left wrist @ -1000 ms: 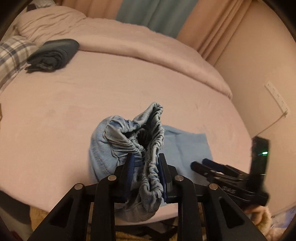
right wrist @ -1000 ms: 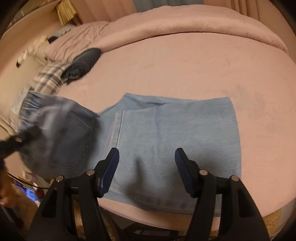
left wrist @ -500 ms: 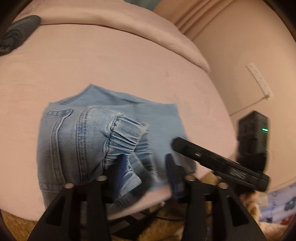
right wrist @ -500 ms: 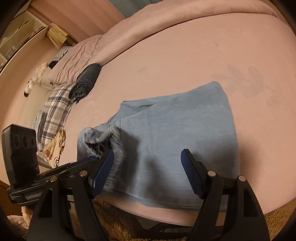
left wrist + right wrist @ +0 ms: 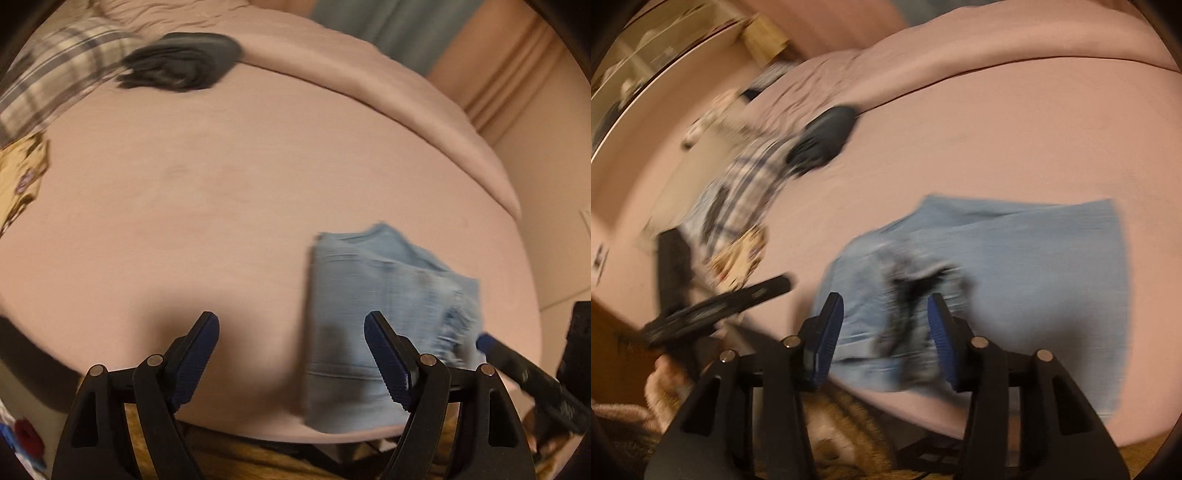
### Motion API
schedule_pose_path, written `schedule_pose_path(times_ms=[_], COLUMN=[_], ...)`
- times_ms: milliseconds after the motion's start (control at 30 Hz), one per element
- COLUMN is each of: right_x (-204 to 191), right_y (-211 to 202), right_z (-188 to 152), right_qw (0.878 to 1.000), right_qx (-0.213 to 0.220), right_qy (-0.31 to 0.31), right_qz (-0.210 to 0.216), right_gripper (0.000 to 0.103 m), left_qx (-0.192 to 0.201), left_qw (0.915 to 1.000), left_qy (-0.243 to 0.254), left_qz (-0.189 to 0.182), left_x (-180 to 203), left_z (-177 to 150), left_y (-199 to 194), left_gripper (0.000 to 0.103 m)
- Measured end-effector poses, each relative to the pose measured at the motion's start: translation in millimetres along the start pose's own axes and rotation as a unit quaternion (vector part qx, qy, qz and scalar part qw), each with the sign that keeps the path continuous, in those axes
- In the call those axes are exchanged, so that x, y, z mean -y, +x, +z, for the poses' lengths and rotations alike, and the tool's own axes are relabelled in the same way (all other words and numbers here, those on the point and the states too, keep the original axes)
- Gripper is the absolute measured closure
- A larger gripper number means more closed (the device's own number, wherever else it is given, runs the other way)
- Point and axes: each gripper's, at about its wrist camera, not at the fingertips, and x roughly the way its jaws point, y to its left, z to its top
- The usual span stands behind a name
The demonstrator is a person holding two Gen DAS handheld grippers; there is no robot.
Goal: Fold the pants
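While our left gripper (image 5: 291, 354) spreads wider over bare bed (image 5: 229, 184), nothing btwn its jaws, our right gripper (image 5: 884, 332) closes round the bunched waistband; pants (image 5: 1034, 266) lie folded by bed's near edge.

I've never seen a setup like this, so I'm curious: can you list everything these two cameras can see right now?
Pants: one, light blue denim, folded, near edge of the bed, gathered waistband on top.
Bed: one, pink cover, fills both views.
Dark garment: one, dark grey, bundled at the far side.
Plaid cloth: one, grey and white, beside the dark garment.
Curtains: peach with a teal strip, behind the bed.
Left gripper: one, black with blue pads, jaws opening, nothing between them.
Right gripper: one, black with blue pads, jaws closing around the waistband, contact unclear in blur.
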Motion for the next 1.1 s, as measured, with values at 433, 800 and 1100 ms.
schedule_pose_path(times_ms=[433, 800, 1100], right_x=[-14.2, 41.3, 32.8], right_y=[20.0, 26.5, 7.8], right_z=[-7.0, -33.1, -25.2], right_qw=[0.999, 0.992, 0.988], right_qx=[-0.003, -0.042, -0.026], right_qy=[-0.035, -0.009, -0.017], right_qz=[-0.033, -0.12, -0.15], right_gripper=[0.077, 0.076, 0.035], left_qx=[-0.025, -0.055, -0.046], left_qw=[0.999, 0.997, 0.9973], left_qy=[0.033, 0.053, 0.057], left_qz=[-0.014, -0.01, 0.003], left_x=[8.7, 22.8, 23.0], left_z=[-11.8, -15.4, -20.3], left_y=[12.0, 33.9, 31.6], left_gripper=[0.023, 0.023, 0.023])
